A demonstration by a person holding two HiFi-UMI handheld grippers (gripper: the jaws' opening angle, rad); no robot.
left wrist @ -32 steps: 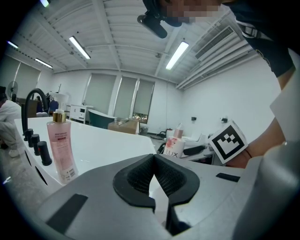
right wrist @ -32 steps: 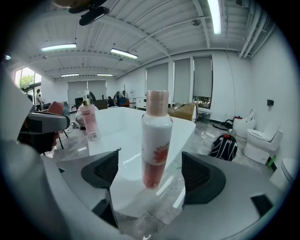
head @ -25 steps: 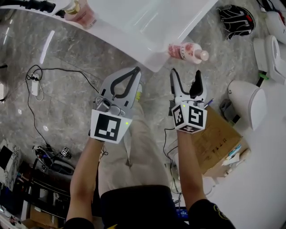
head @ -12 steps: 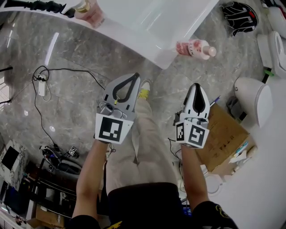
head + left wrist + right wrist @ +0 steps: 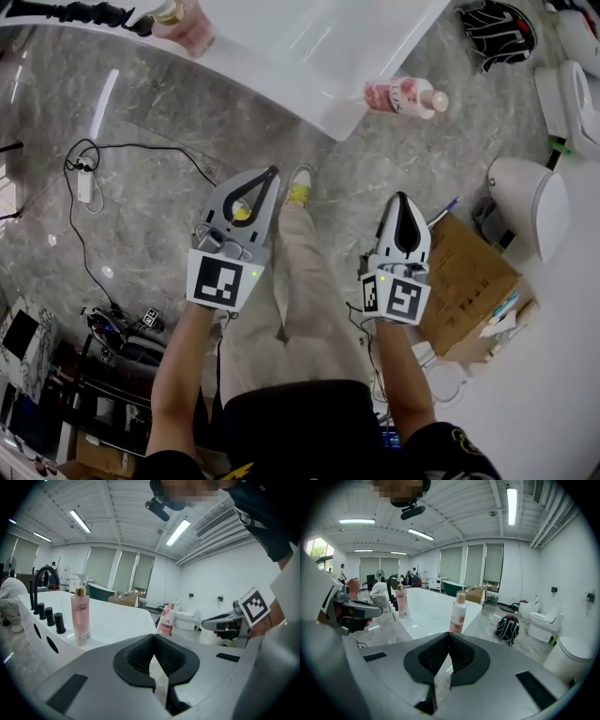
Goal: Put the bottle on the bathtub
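The bottle [image 5: 403, 97] stands on the bathtub [image 5: 323, 127] rim ahead of the left gripper [image 5: 270, 174] and right gripper [image 5: 403, 199], whose jaws are pressed together and empty, so the task looks done.

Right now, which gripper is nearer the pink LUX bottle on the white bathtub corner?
Right. The right gripper points at the pink LUX bottle; the left gripper sits left of it.

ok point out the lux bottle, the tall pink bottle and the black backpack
lux bottle [image 5: 391, 97], head view, middle of its label
tall pink bottle [image 5: 80, 620], left gripper view, middle of its body
black backpack [image 5: 508, 628], right gripper view, its front
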